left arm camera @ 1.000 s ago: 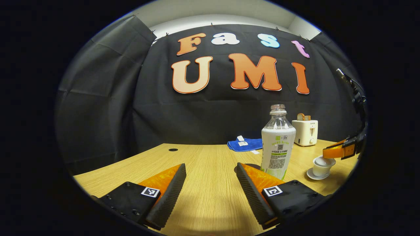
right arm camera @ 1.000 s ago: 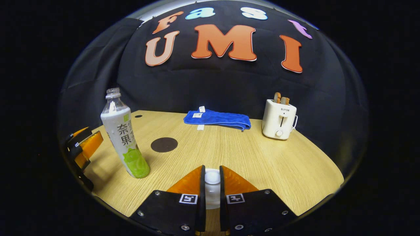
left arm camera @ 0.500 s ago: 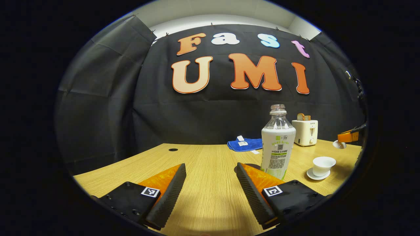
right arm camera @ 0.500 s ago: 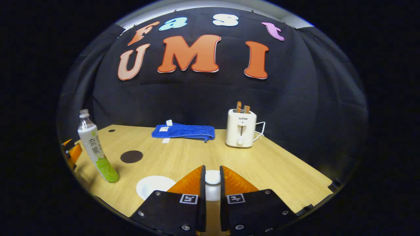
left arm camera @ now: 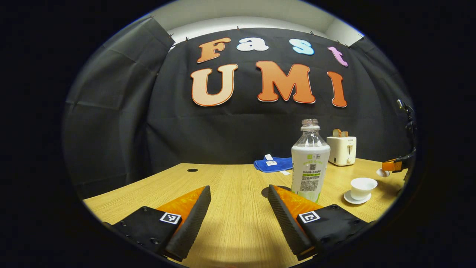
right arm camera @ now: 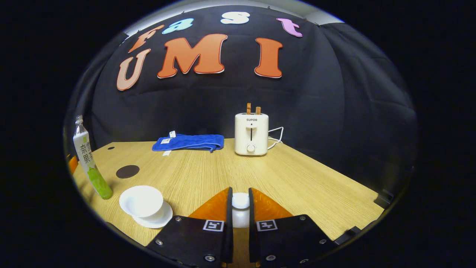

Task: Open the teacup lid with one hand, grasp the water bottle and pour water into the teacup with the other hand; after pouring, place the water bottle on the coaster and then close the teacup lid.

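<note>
- Two claws are at work. The right gripper (right arm camera: 240, 208) has its fingers pinched on the knob of the teacup lid (right arm camera: 240, 203), which it holds in the air.
- Half a second ago that claw was just past the cup, with the saucer barely in sight. Now it has swung farther off to the right, so the teacup (right arm camera: 141, 201) lies low and to the left of its fingers, well clear of the lid.
- A second ago the lid was on the cup. The cup now stands open on its saucer (right arm camera: 160, 220), so I judge the first step done and the way free for pouring.
- From the left gripper view, the right gripper (left arm camera: 393, 165) shows far off to the right with the teacup lid (left arm camera: 382, 172) at its tip, beyond and above the teacup (left arm camera: 363, 186).
- The left gripper (left arm camera: 238, 219) has its fingers spread wide and holds nothing. It has barely moved over the last second, though the bottle has slid slightly to the left in its view.
- The water bottle (left arm camera: 309, 163) stands upright with no cap, ahead and to the right of the left claw, just beyond its right finger and not between the two.
- The coaster (left arm camera: 270, 191), a dark disc, lies flat right beside the bottle's foot, partly behind that same finger.
- To my eye the next move falls to the left claw: shift right until the bottle stands between the fingers, then close on it.
</note>
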Demonstrator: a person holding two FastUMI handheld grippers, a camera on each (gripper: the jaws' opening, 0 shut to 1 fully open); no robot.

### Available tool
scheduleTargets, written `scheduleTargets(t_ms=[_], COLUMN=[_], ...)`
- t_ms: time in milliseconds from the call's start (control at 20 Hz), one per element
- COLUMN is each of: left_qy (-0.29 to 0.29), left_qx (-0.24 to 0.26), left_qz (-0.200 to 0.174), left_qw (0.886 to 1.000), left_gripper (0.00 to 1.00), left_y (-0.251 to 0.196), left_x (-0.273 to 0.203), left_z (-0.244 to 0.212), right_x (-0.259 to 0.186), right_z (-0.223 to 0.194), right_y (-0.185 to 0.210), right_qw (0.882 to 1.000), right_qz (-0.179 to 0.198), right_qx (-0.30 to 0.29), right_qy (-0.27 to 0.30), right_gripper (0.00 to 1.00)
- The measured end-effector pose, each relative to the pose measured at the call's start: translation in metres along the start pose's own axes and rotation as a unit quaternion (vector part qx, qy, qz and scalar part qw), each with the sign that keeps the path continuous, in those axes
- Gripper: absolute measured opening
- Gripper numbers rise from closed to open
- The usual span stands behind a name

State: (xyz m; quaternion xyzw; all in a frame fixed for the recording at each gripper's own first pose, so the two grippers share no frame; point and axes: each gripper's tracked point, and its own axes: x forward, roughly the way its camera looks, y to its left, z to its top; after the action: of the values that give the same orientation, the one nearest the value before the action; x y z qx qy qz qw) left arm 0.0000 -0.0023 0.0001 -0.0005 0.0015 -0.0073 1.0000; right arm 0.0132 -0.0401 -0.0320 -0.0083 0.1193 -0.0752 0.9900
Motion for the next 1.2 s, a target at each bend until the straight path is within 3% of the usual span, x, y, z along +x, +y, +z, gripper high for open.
scheduleTargets(t_ms=[150, 450, 550, 1200], left_qy=[0.0, -0.005, -0.001, 0.022], left_qx=[-0.001, -0.004, 0.0, 0.003], left_qz=[-0.01, -0.101, -0.113, -0.092], left_qw=[1.0, 0.995, 0.994, 0.996], left_gripper=[0.96, 0.97, 0.95, 0.99], left_y=[-0.005, -0.071, -0.089, -0.104], left_x=[-0.002, -0.021, -0.021, 0.021], left_z=[0.0, 0.004, 0.002, -0.005], right_x=[-0.001, -0.004, -0.006, -0.008], right_z=[0.002, 0.007, 0.008, 0.011], right_y=[-0.001, -0.001, -0.001, 0.001], right_qw=[1.0, 1.0, 1.0, 0.999], right_qz=[0.0, 0.0, 0.0, 0.009], right_qx=[0.006, 0.009, 0.008, 0.009], right_qy=[-0.01, -0.022, -0.028, -0.042], right_gripper=[0.17, 0.17, 0.17, 0.17])
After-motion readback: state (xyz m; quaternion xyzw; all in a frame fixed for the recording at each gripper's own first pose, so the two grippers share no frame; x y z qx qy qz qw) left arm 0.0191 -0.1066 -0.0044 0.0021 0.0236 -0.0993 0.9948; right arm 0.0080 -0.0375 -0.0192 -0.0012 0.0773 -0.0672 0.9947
